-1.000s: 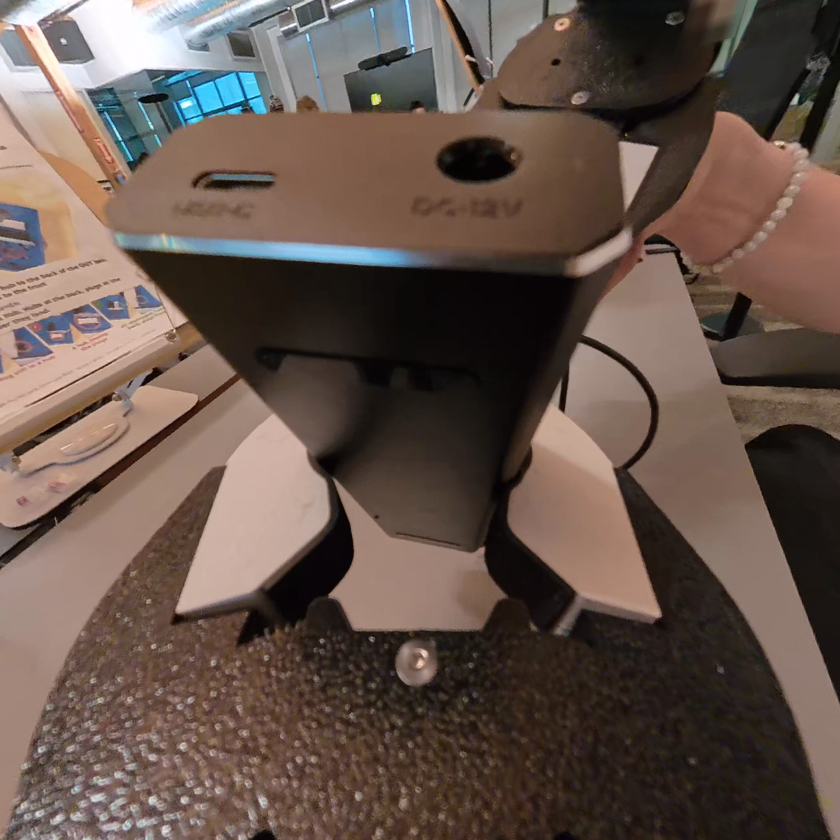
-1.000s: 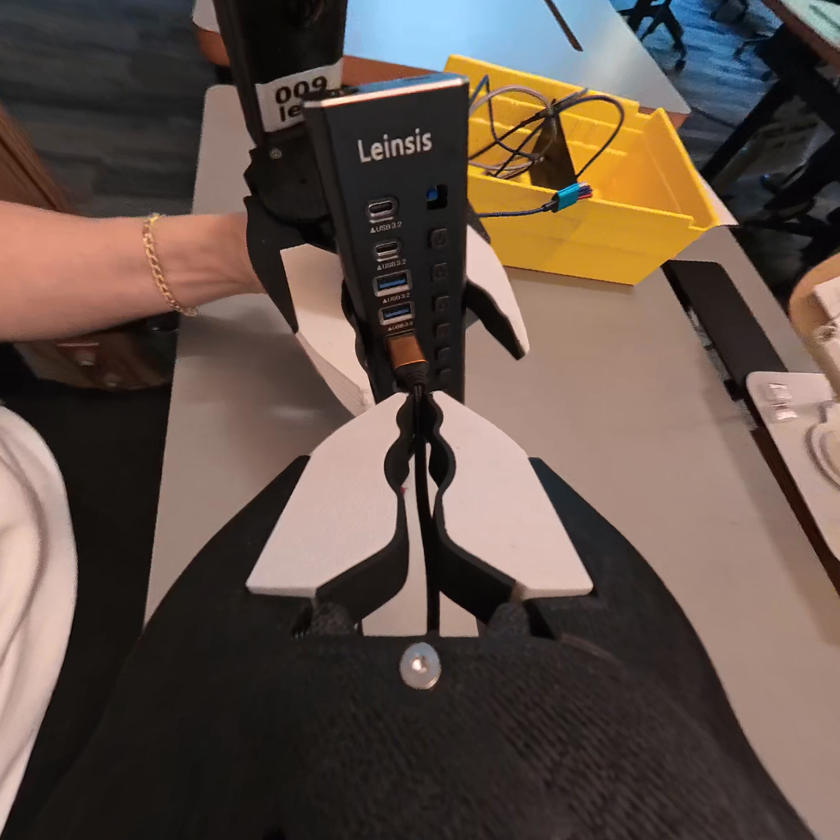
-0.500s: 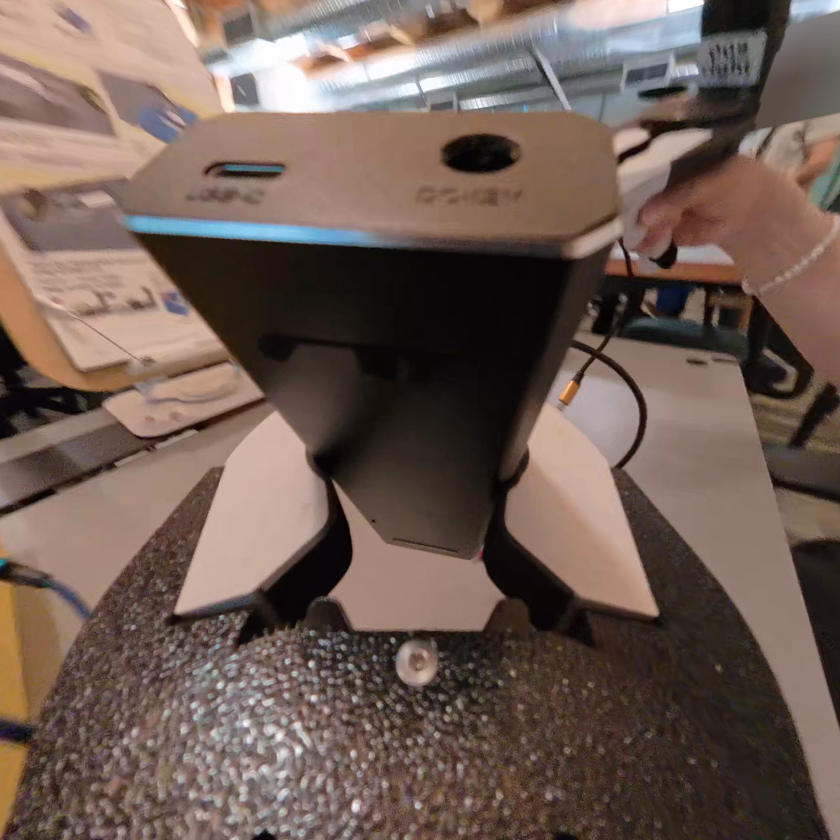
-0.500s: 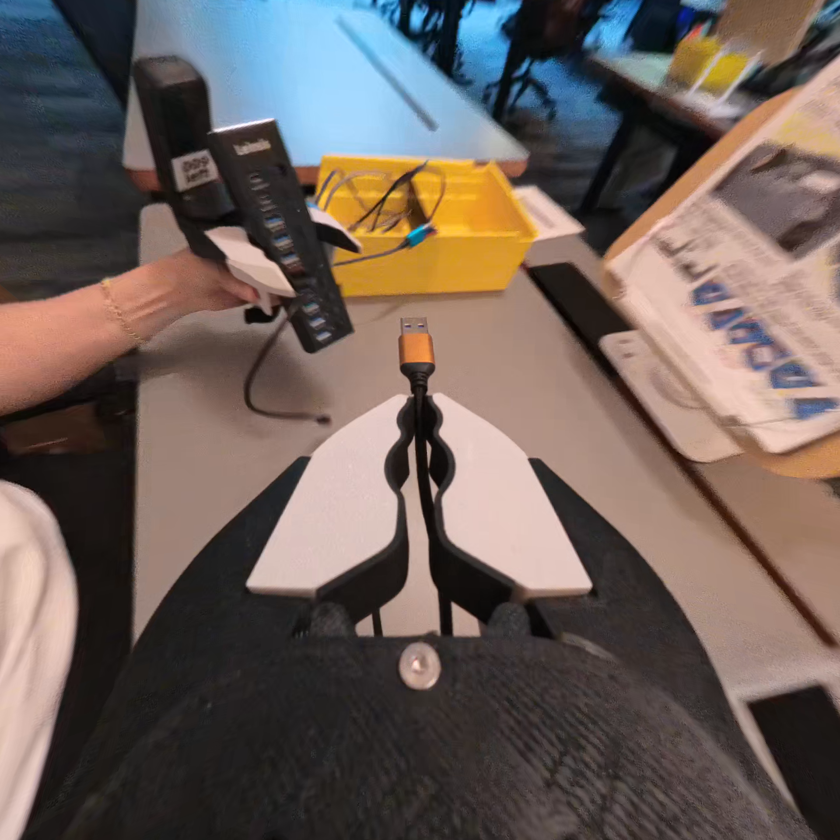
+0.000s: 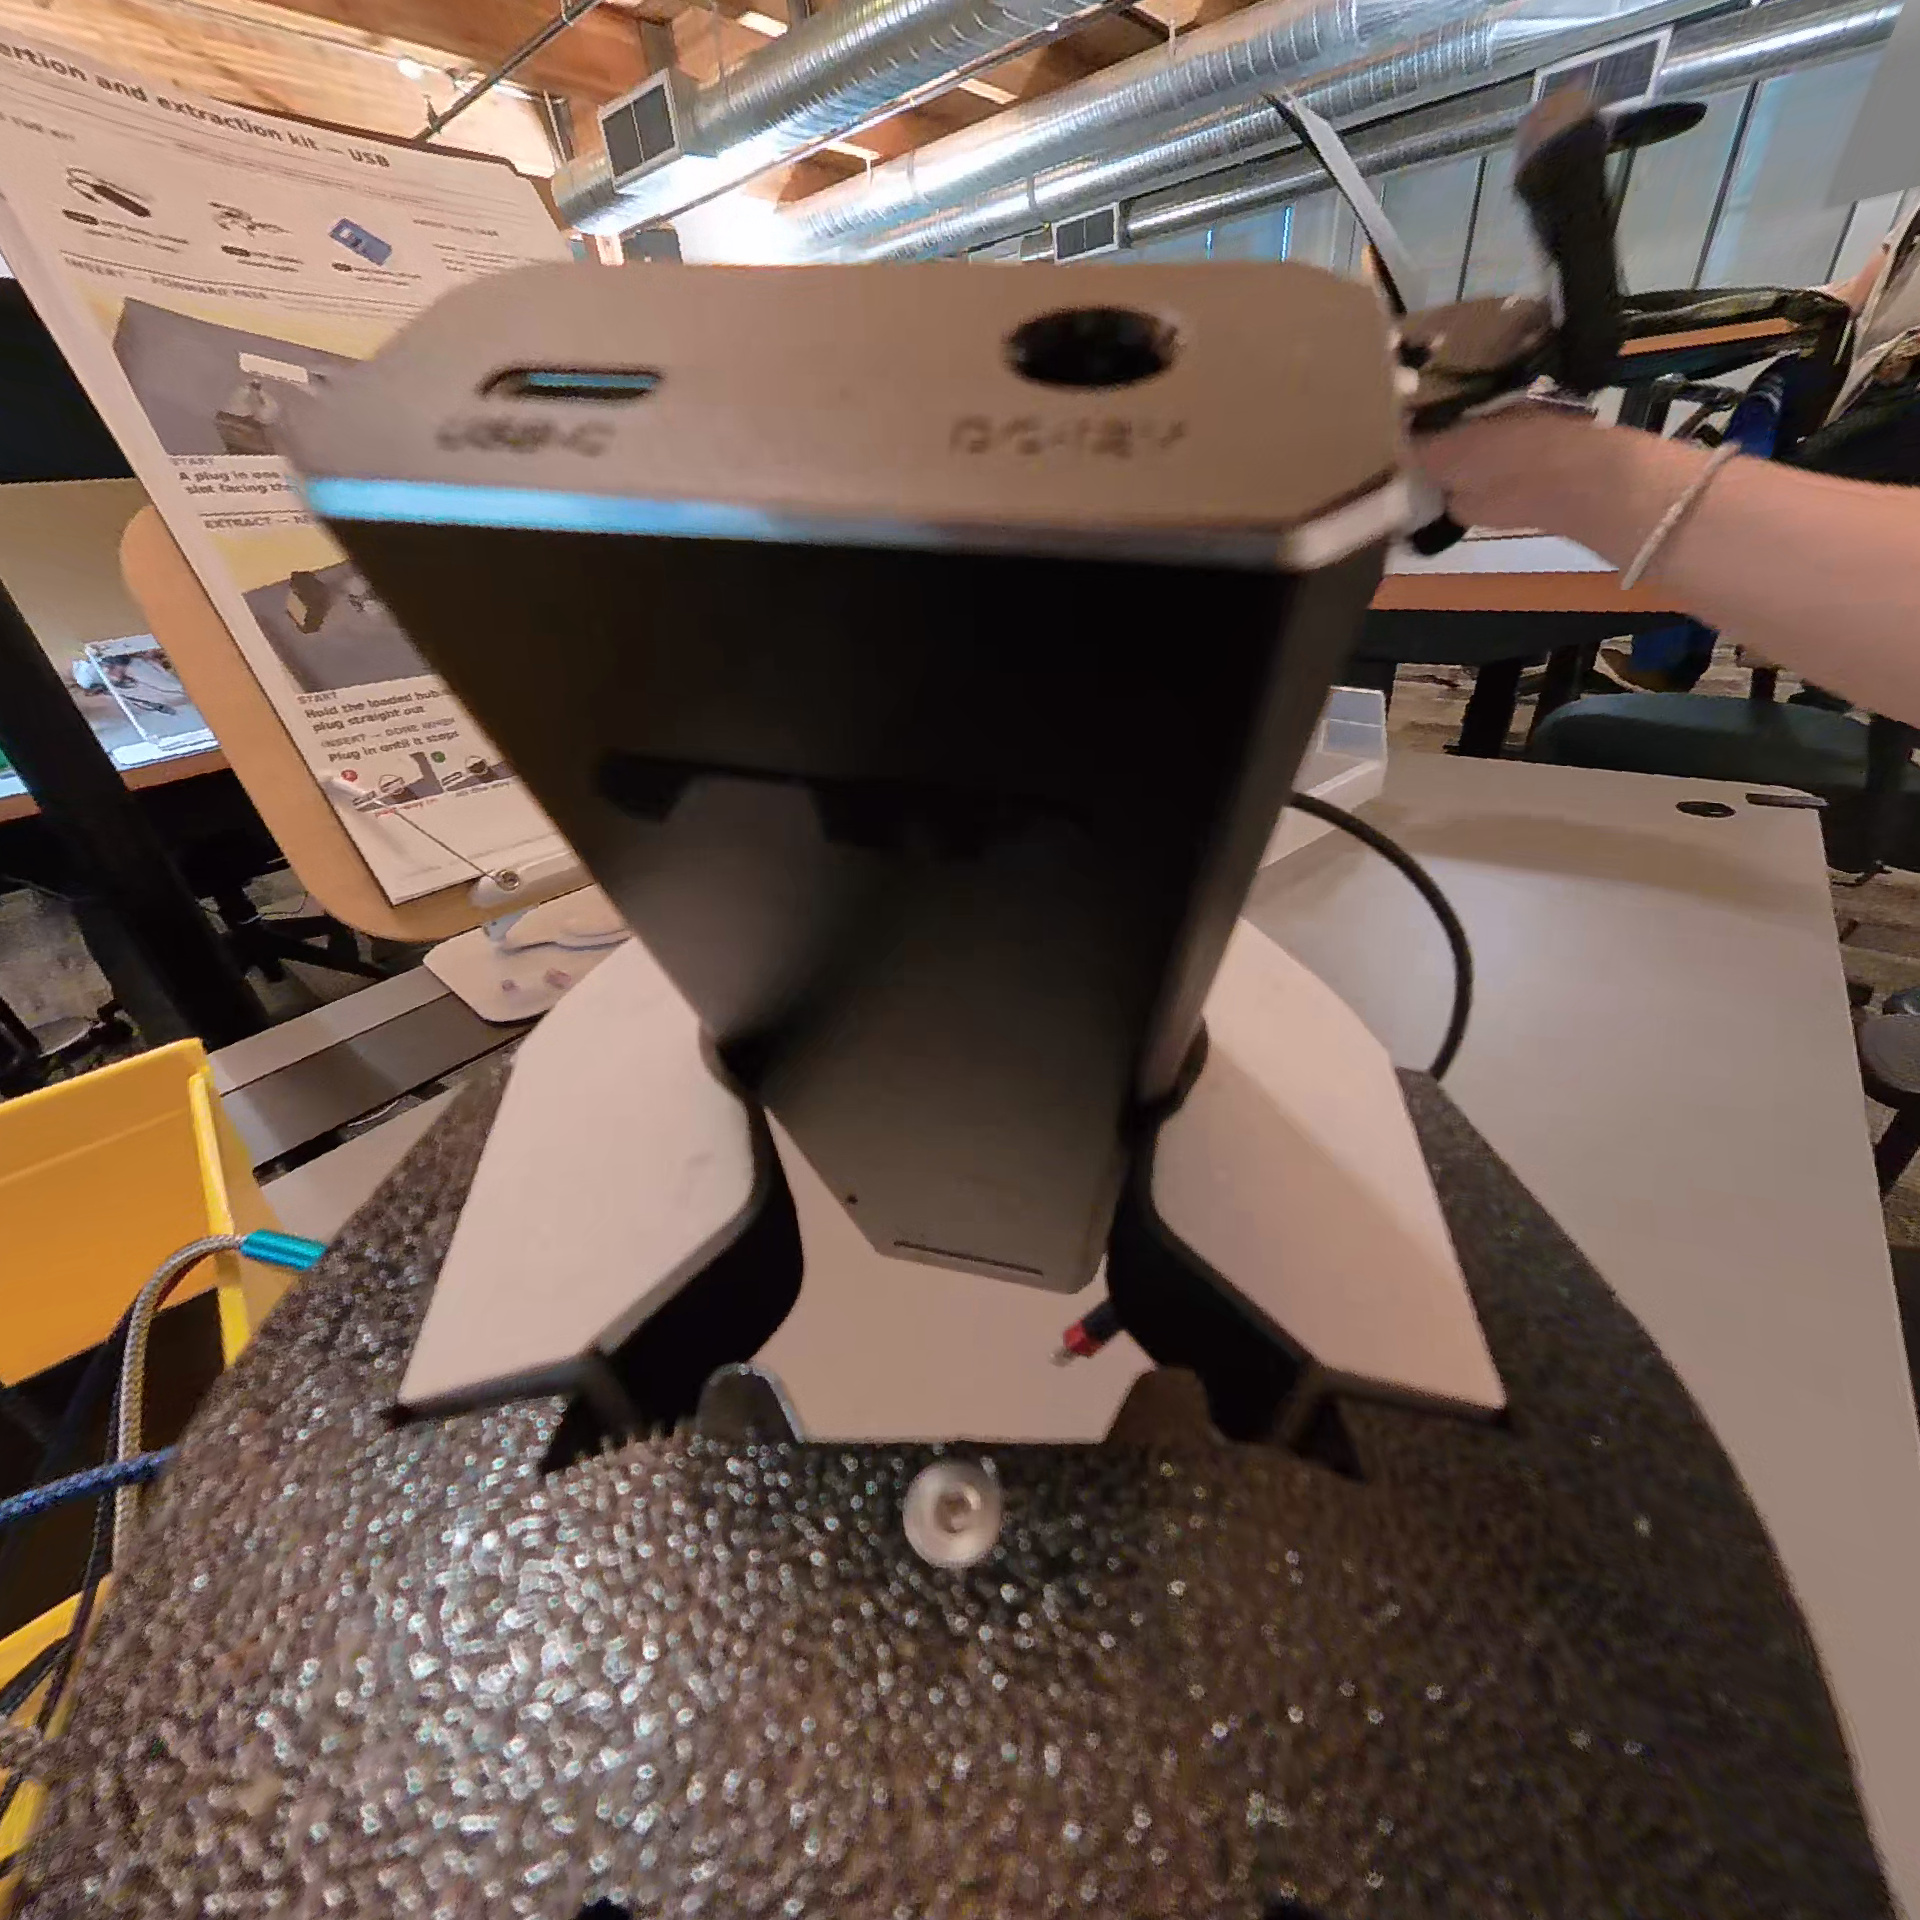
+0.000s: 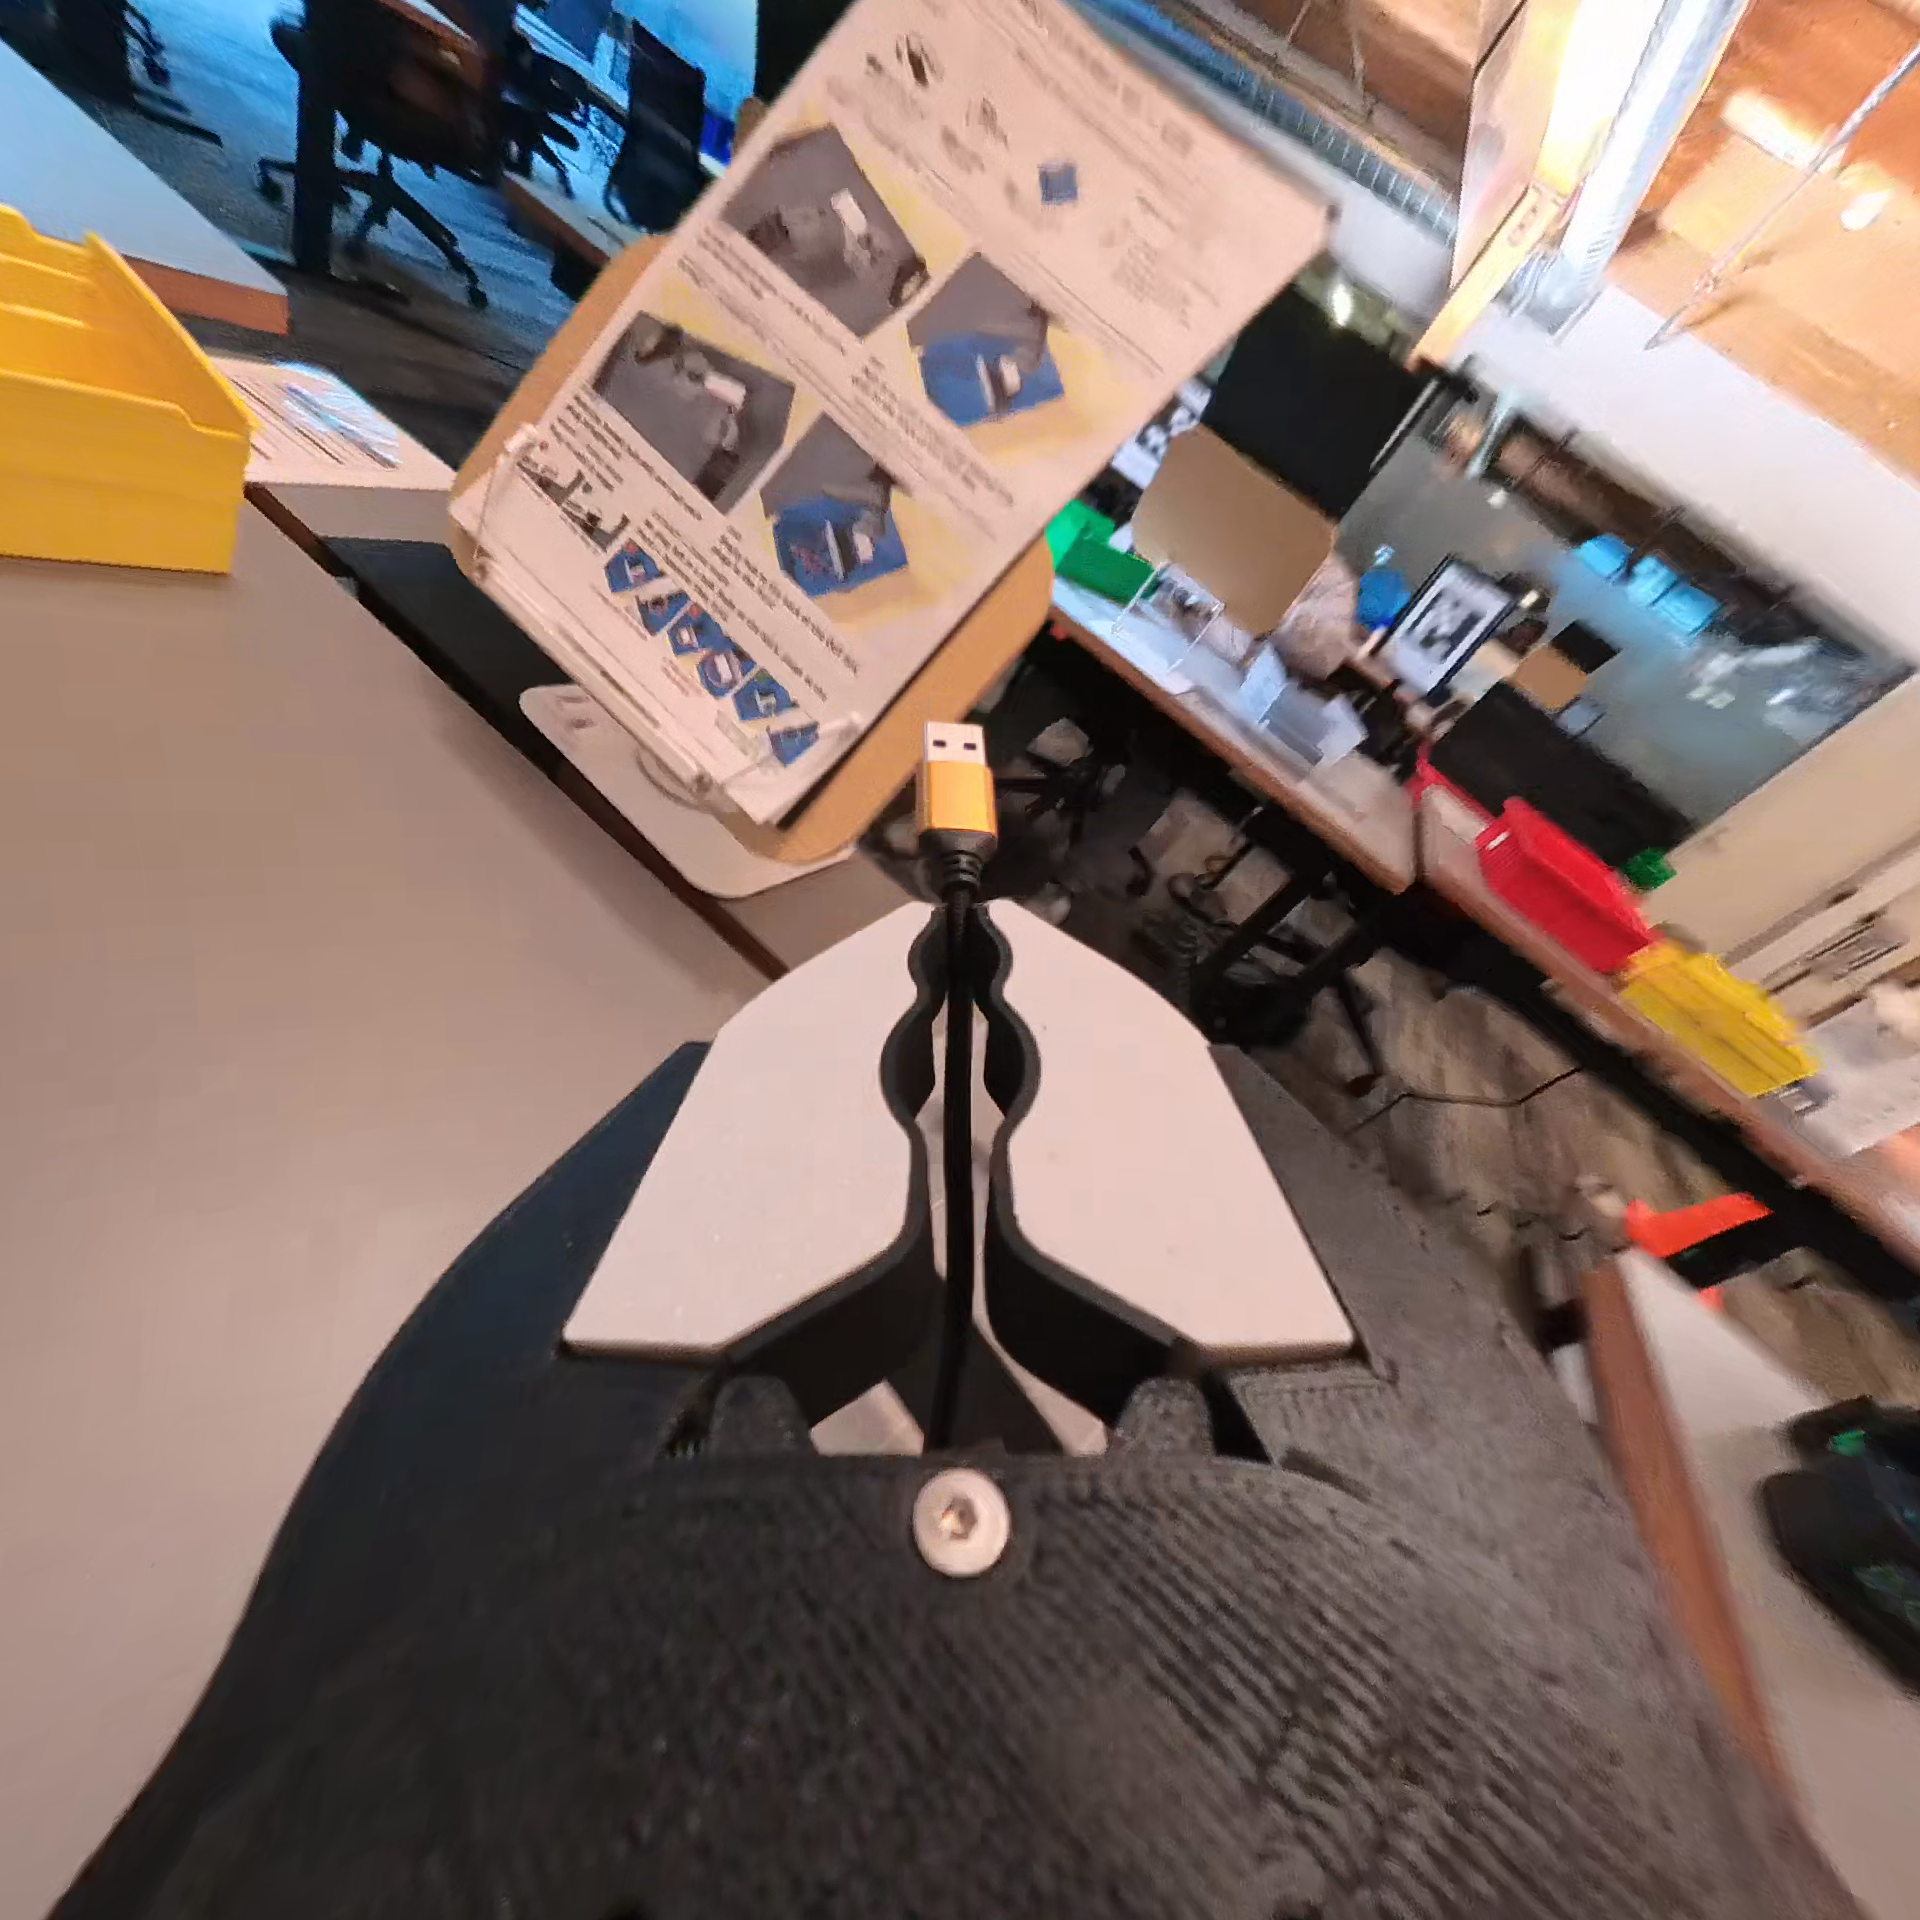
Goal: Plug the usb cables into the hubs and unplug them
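My left gripper (image 5: 951, 1049) is shut on a black USB hub (image 5: 883, 675). The hub stands upright and fills the left wrist view, with a slot port and a round socket on its top end. My right gripper (image 6: 958, 920) is shut on a black USB cable (image 6: 958, 1143). Its orange plug (image 6: 956, 790) sticks out past the fingertips, free in the air above the table edge. The right gripper also shows far off at the upper right of the left wrist view (image 5: 1496, 353), held by a hand. A loop of black cable (image 5: 1444, 935) lies behind the hub.
A grey table (image 6: 260, 883) lies below. A yellow bin (image 6: 94, 436) sits at its far left; it also shows in the left wrist view (image 5: 104, 1195) with braided cables (image 5: 156, 1309). An instruction sheet on a stand (image 6: 831, 436) rises just beyond the plug. Left tips to right tips: about 45 cm.
The orange plug has come out of the hub. My right gripper has pulled away with the cable and swung right, toward the instruction sheet. The left gripper has tilted the hub upward.
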`<action>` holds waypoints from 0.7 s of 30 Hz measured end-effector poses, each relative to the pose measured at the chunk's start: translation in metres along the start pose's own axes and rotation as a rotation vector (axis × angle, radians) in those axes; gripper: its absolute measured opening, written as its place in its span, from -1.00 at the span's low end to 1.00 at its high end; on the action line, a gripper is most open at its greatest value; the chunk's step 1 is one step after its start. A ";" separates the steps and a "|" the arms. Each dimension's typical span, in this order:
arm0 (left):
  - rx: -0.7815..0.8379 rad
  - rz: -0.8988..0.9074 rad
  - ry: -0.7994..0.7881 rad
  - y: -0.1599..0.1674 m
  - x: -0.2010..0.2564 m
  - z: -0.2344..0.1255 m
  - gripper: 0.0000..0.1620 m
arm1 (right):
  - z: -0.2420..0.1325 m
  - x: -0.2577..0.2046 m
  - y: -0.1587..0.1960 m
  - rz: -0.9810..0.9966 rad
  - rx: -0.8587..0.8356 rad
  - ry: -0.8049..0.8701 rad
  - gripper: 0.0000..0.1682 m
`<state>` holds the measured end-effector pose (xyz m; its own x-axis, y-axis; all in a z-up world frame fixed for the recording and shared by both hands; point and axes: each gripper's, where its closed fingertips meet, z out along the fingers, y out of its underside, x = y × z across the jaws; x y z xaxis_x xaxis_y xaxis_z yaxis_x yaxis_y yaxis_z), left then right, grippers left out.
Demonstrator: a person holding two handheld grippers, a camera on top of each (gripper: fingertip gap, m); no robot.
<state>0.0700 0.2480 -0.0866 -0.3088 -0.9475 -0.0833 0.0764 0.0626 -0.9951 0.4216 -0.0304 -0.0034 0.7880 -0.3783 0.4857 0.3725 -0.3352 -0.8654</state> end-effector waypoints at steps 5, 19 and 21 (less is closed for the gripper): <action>0.013 -0.017 0.013 -0.001 0.002 0.001 -0.10 | 0.018 -0.012 0.083 0.060 -0.052 -0.063 -0.95; -0.017 -0.059 0.057 0.012 0.009 0.014 -0.10 | 0.011 -0.023 0.173 0.169 -0.581 -0.113 -0.02; -0.018 -0.066 0.071 0.014 0.013 0.018 -0.10 | 0.015 -0.053 0.120 0.220 -0.436 -0.173 0.05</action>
<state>0.0842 0.2313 -0.1003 -0.3787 -0.9253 -0.0200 0.0366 0.0066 -0.9993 0.4321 -0.0378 -0.1351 0.9081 -0.3441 0.2387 -0.0210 -0.6066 -0.7947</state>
